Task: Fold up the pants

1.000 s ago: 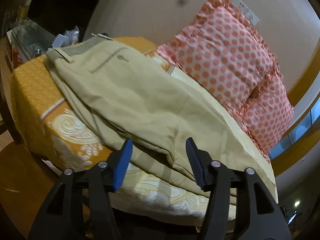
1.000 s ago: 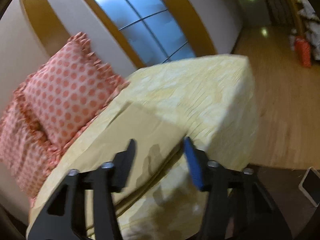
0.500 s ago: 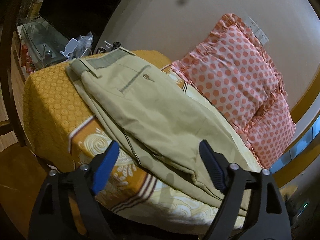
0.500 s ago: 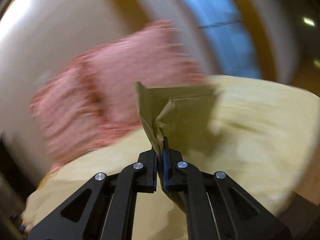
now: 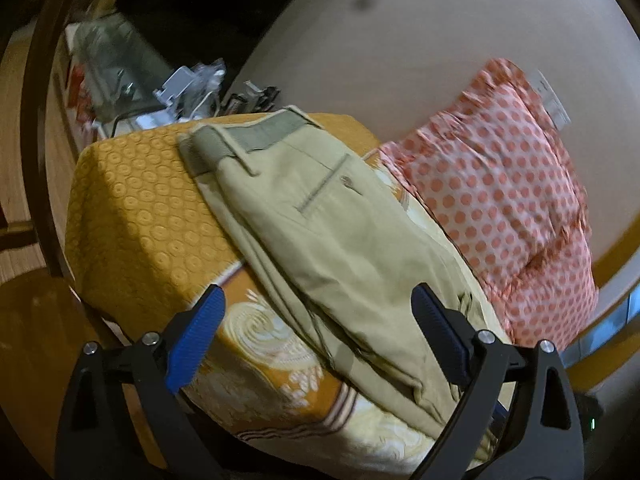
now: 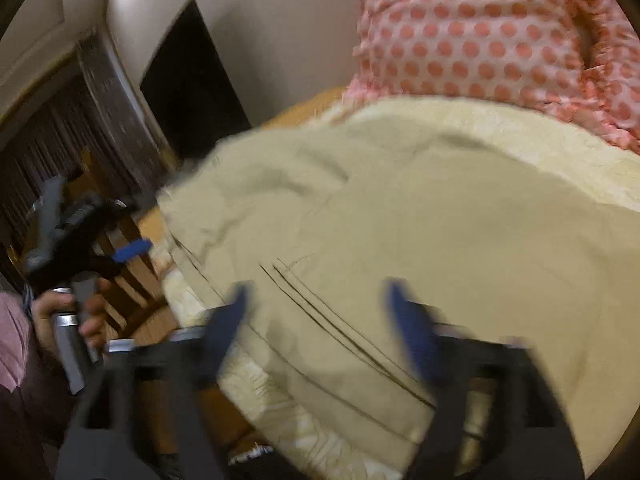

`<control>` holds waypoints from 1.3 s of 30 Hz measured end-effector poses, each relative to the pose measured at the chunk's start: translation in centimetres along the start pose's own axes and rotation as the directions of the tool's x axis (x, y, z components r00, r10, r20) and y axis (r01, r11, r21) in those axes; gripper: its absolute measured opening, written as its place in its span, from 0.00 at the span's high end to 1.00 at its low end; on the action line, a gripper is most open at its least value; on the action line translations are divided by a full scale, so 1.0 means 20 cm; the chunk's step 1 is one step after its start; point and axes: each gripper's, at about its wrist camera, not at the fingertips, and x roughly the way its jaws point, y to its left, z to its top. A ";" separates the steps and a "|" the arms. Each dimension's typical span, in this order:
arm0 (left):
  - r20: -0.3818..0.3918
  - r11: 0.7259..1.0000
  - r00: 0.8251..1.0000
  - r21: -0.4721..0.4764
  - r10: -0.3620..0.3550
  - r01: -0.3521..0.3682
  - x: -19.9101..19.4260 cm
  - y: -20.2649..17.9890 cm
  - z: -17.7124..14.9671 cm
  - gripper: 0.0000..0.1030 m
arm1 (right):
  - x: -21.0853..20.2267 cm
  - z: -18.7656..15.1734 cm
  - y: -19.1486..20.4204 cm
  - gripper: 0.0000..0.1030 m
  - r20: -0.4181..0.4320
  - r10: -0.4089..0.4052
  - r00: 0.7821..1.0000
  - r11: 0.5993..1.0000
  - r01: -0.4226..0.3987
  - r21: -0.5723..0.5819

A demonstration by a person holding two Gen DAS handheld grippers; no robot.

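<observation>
Right wrist view: right gripper (image 6: 316, 320) was pinching the pants (image 6: 420, 240) half a sec ago, now it's wide apart w/ nothing in it, cloth lies mid frame on the bed (image 5: 132, 216). Left gripper (image 5: 316, 340) also apart, lower frame. So one fold looks dropped in place

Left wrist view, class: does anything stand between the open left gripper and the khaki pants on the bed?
Nothing visible does. The left gripper is open with the pants lying directly ahead between its fingers.

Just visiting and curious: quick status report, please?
Left gripper open, empty. Right gripper open, empty, blurred. Khaki pants lying on bed beside dotted pillow. Nothing blocking.
</observation>
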 end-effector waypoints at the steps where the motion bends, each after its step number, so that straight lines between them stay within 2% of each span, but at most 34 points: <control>1: 0.005 1.000 1.000 -0.014 0.005 -0.005 0.01 0.01 0.02 0.09 | -0.07 -0.01 -0.02 0.15 0.052 0.014 0.999 1.000 -0.015 0.018; 4: 0.014 0.998 1.000 -0.052 0.022 -0.021 0.04 0.04 0.08 0.09 | -0.27 -0.02 -0.15 0.15 0.154 -0.005 0.988 0.996 -0.009 0.090; 7: 0.020 0.995 0.999 -0.090 0.038 -0.036 0.08 0.05 0.15 0.10 | -0.36 0.03 -0.26 0.14 0.208 -0.020 0.978 0.988 -0.012 0.152; 9: 0.024 0.992 0.998 -0.113 0.062 -0.059 0.11 0.06 0.19 0.16 | -0.41 0.04 -0.31 0.14 0.232 -0.029 0.972 0.983 -0.014 0.182; 11: 0.013 0.988 0.996 -0.128 0.092 -0.089 0.15 0.08 0.22 0.45 | -0.44 0.04 -0.38 0.13 0.259 -0.035 0.965 0.978 -0.020 0.208; 12: -0.014 0.985 0.995 -0.136 0.101 -0.102 0.19 0.10 0.24 0.79 | -0.45 0.04 -0.41 0.13 0.266 -0.041 0.963 0.976 -0.018 0.216; 13: -0.040 0.985 0.993 -0.127 0.112 -0.116 0.22 0.10 0.26 0.88 | -0.47 0.03 -0.44 0.13 0.274 -0.052 0.960 0.974 -0.012 0.227; 14: -0.042 0.987 0.991 -0.094 0.125 -0.128 0.23 0.08 0.27 0.90 | -0.49 0.02 -0.47 0.13 0.279 -0.062 0.958 0.972 -0.006 0.236; 15: -0.025 0.988 0.988 -0.025 0.152 -0.152 0.23 0.01 0.29 0.93 | -0.51 0.00 -0.48 0.13 0.285 -0.072 0.956 0.970 0.000 0.245; 17: 0.034 0.981 0.988 0.113 0.153 -0.156 0.20 -0.18 0.30 0.94 | -0.57 -0.03 -0.55 0.13 0.303 -0.103 0.947 0.960 0.015 0.279; 20: 0.086 0.953 0.995 0.293 0.053 -0.077 0.13 -0.51 0.28 0.95 | -0.68 -0.07 -0.67 0.13 0.344 -0.161 0.925 0.938 0.034 0.346; 21: 0.084 0.928 0.996 0.372 -0.013 -0.019 0.10 -0.67 0.25 0.95 | -0.72 -0.09 -0.70 0.13 0.356 -0.179 0.917 0.930 0.040 0.364; 23: 0.038 0.859 0.991 0.503 -0.130 0.093 0.07 -0.94 0.13 0.95 | -0.81 -0.11 -0.75 0.12 0.385 -0.223 0.896 0.915 0.055 0.400; 25: -0.044 0.739 0.971 0.641 -0.235 0.208 0.04 -1.21 -0.08 0.95 | -0.90 -0.13 -0.81 0.11 0.409 -0.265 0.874 0.896 0.066 0.440; 26: -0.095 0.676 0.956 0.688 -0.278 0.265 0.03 -1.32 -0.20 0.95 | -0.93 -0.15 -0.83 0.10 0.417 -0.277 0.866 0.887 0.063 0.457; 27: -0.176 0.590 0.929 0.729 -0.327 0.346 0.02 -1.42 -0.36 0.95 | -0.98 -0.16 -0.85 0.09 0.428 -0.289 0.856 0.874 0.054 0.482; 29: -0.305 0.469 0.884 0.760 -0.354 0.450 0.02 -1.53 -0.60 0.95 | -1.03 -0.19 -0.89 0.08 0.439 -0.301 0.846 0.857 0.038 0.513; 30: -0.393 0.410 0.854 0.755 -0.341 0.511 0.05 -1.57 -0.76 0.95 | -1.05 -0.21 -0.91 0.07 0.438 -0.305 0.845 0.846 0.030 0.532; 32: -0.517 0.348 0.815 0.737 -0.262 0.579 0.14 -1.57 -1.00 0.94 | -1.05 -0.23 -0.94 0.07 0.431 -0.297 0.852 0.830 0.008 0.557; 34: -0.569 0.338 0.803 0.731 -0.177 0.592 0.21 -1.53 -1.13 0.93 | -1.02 -0.24 -0.99 0.07 0.408 -0.272 0.871 0.811 -0.021 0.585; 35: -0.609 0.348 0.776 0.701 -0.161 0.623 0.23 -1.49 -1.15 0.93 | -0.99 -0.24 -1.00 0.07 0.395 -0.261 0.881 0.805 -0.027 0.593; 36: -0.635 0.375 0.752 0.663 -0.176 0.647 0.22 -1.43 -1.13 0.90 | -0.96 -0.23 -1.02 0.07 0.367 -0.251 0.896 0.800 -0.021 0.600; 38: -0.630 0.409 0.743 0.630 -0.228 0.660 0.18 -1.37 -1.03 0.82 | -0.88 -0.22 -1.03 0.07 0.299 -0.250 0.921 0.796 0.019 0.605; 39: -0.605 0.441 0.747 0.611 -0.275 0.657 0.15 -1.33 -0.93 0.71 | -0.84 -0.20 -1.04 0.08 0.267 -0.247 0.932 0.797 0.038 0.603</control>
